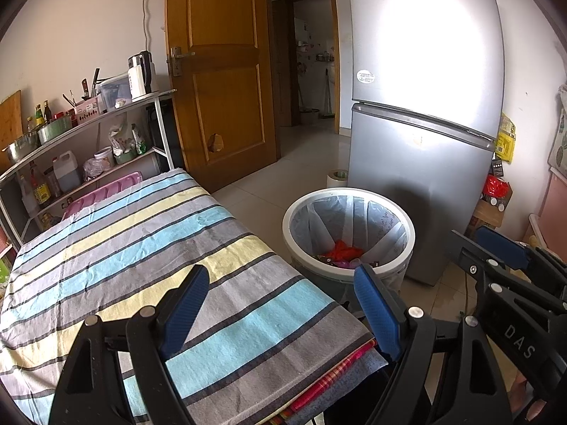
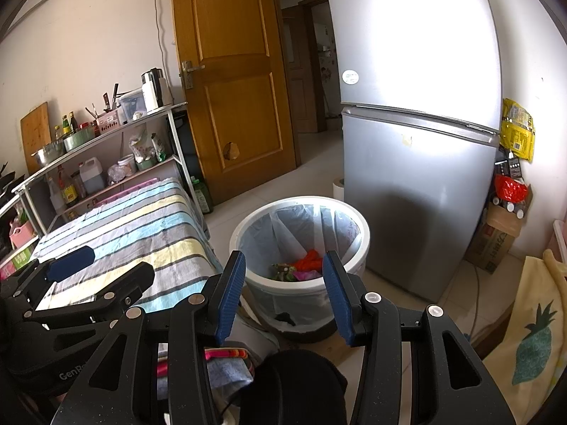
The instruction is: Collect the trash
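A white trash bin [image 1: 407,226] with a clear liner stands on the floor between the table and the fridge; it also shows in the right wrist view [image 2: 361,226]. Red, green and pink trash [image 1: 342,251] lies at its bottom, also seen in the right wrist view [image 2: 308,260]. My left gripper [image 1: 283,301] is open and empty over the striped tablecloth [image 1: 124,248]. My right gripper [image 2: 283,283] is open and empty, held in front of the bin. The right gripper shows at the right edge of the left wrist view [image 1: 496,258], and the left gripper at the left of the right wrist view [image 2: 92,269].
A silver fridge [image 1: 425,124] stands behind the bin. A wooden door [image 1: 219,71] is at the back. A metal shelf [image 1: 88,141] with bottles, bowls and a kettle is at the left. A cardboard box [image 2: 496,237] and a pineapple-print cloth [image 2: 531,336] are at the right.
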